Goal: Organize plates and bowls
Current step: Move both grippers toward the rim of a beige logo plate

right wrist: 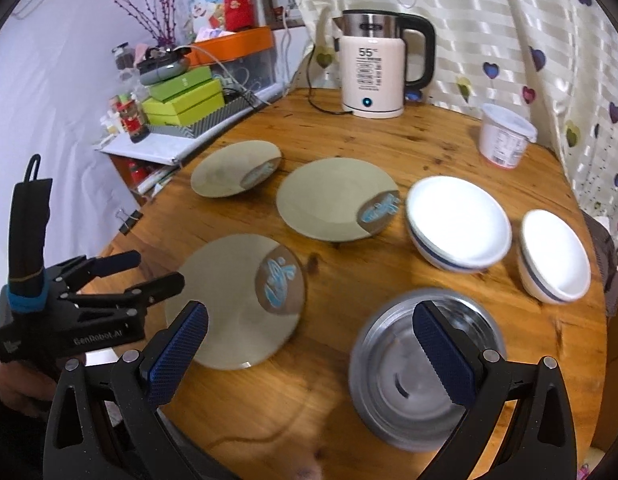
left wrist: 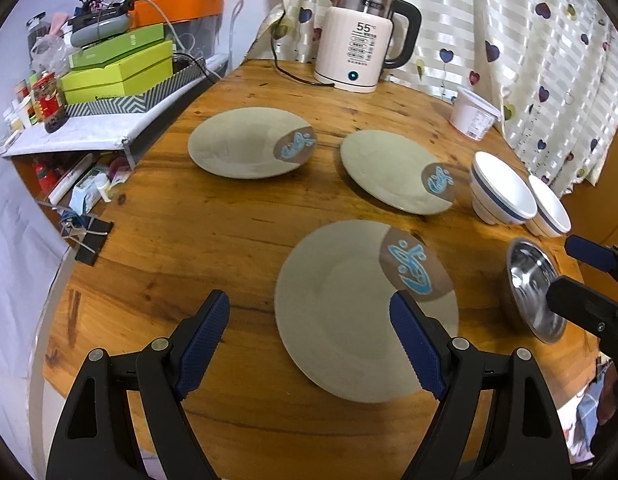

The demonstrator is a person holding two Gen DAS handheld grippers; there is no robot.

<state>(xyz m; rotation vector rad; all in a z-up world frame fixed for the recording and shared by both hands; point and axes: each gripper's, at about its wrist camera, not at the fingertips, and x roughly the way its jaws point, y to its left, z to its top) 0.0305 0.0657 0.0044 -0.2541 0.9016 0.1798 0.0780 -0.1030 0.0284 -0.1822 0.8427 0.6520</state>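
Wooden round table (left wrist: 229,240) carrying the ware to be sorted: three grey-green plates, each with a brown patch and a blue fish motif, lie apart from one another, so none is stacked yet. The near plate (left wrist: 349,312) lies just ahead of the left gripper (left wrist: 309,320), the middle plate (left wrist: 393,170) lies beyond it, and the far plate (left wrist: 245,142) lies nearest the shelf side. To the right stand two white bowls with a blue band, the large bowl (right wrist: 457,226) and the small bowl (right wrist: 555,254), side by side, touching or nearly so. A steel bowl (right wrist: 425,368) stands at the near edge, directly below the right gripper (right wrist: 309,356). Both grippers have their blue-padded fingers spread wide and hold nothing; the left one's right finger (left wrist: 417,348) overlaps the near plate's rim in the left wrist view, though contact cannot be told. This placing suggests each tool is lined up over its nearest piece, plates to the left hand and bowls to the right. A kettle (left wrist: 361,36) and a white tub (left wrist: 473,114) stand at the back, near the curtain, well clear of the working area. Judged from this layout, the task is barely begun.
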